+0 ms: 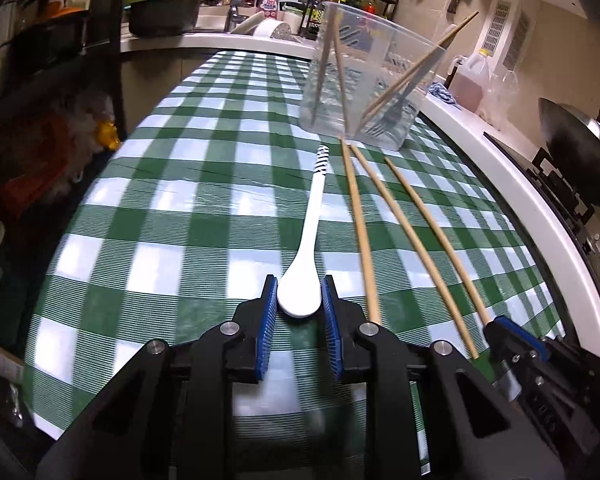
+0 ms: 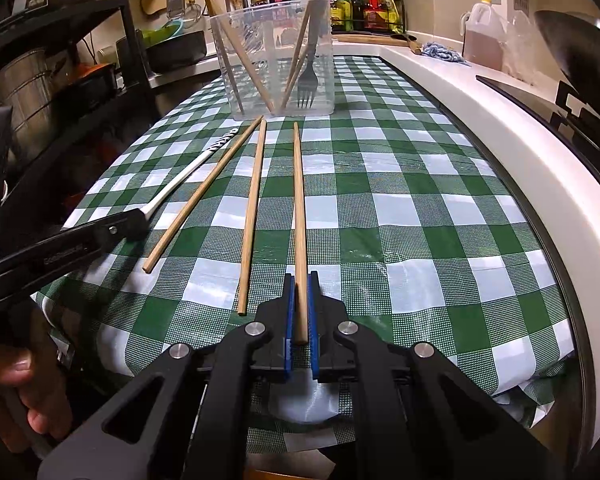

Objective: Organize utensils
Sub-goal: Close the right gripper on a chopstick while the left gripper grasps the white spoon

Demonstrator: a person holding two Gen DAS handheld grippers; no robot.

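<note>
A white spoon (image 1: 307,240) with a striped handle end lies on the green checked tablecloth (image 1: 180,200). My left gripper (image 1: 299,294) has its blue pads against both sides of the spoon's bowl. Three wooden chopsticks (image 1: 360,232) lie to the right of the spoon. My right gripper (image 2: 299,300) is shut on the near end of the rightmost chopstick (image 2: 299,208), which rests on the cloth. A clear plastic container (image 2: 276,60) at the far end holds several chopsticks and a dark fork (image 2: 306,80). The left gripper (image 2: 128,224) also shows in the right wrist view, at the spoon (image 2: 192,172).
A white counter edge (image 2: 520,160) curves along the right, with a stove and a wok (image 1: 576,140) beyond. A sink, pot and bottles stand at the back. A black rack (image 2: 60,60) with pots stands at the left.
</note>
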